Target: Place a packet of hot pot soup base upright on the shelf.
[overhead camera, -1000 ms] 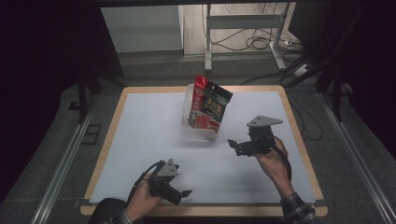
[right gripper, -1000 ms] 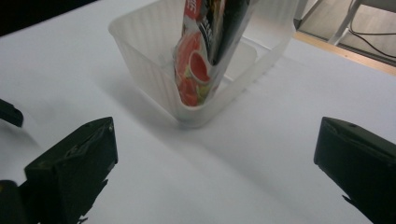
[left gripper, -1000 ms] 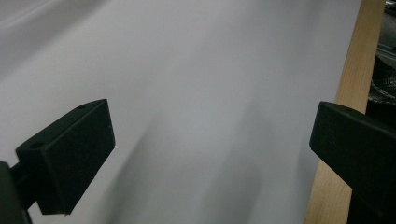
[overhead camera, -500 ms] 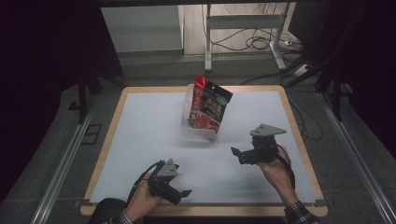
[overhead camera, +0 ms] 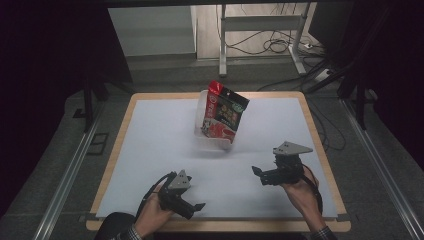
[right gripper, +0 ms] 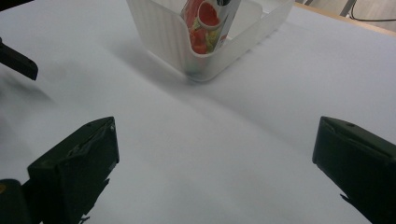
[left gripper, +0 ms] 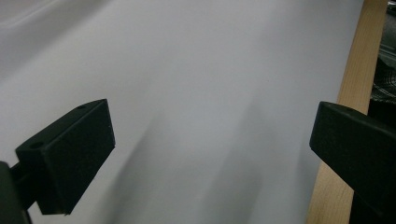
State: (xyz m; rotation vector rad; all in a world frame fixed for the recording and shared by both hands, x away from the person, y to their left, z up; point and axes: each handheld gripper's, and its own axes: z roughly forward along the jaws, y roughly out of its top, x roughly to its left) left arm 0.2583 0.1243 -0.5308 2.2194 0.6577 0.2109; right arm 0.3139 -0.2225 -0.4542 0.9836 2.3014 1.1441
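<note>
In the high view, a clear plastic tub (overhead camera: pixel 214 131) stands on the white table (overhead camera: pixel 150 140), nearer to the far edge and about midway between the left and right edges. Inside the tub a snack bag (overhead camera: pixel 224 116) stands upright and leans a little to the right; its top rises well above the rim. The bag is red and black with a green corner and shows pictures of food. There is printing on it, but the words are too small to read. The left gripper (overhead camera: pixel 192 206) is held by a hand close to the near edge, left of the middle. The right gripper (overhead camera: pixel 259 175) is held near the right edge, with a grey plate on top. Both are well apart from the tub.

In the left gripper view, the two black jaws stand wide apart over the bare white surface and hold nothing. The wooden border (left gripper: pixel 355 93) of the table runs along the right side.

In the right gripper view, the jaws are also wide apart with nothing between them. Ahead, the ribbed tub (right gripper: pixel 187 42) holds the bag (right gripper: pixel 205 23), and red fruit or vegetable pictures can be seen on the bag.
</note>
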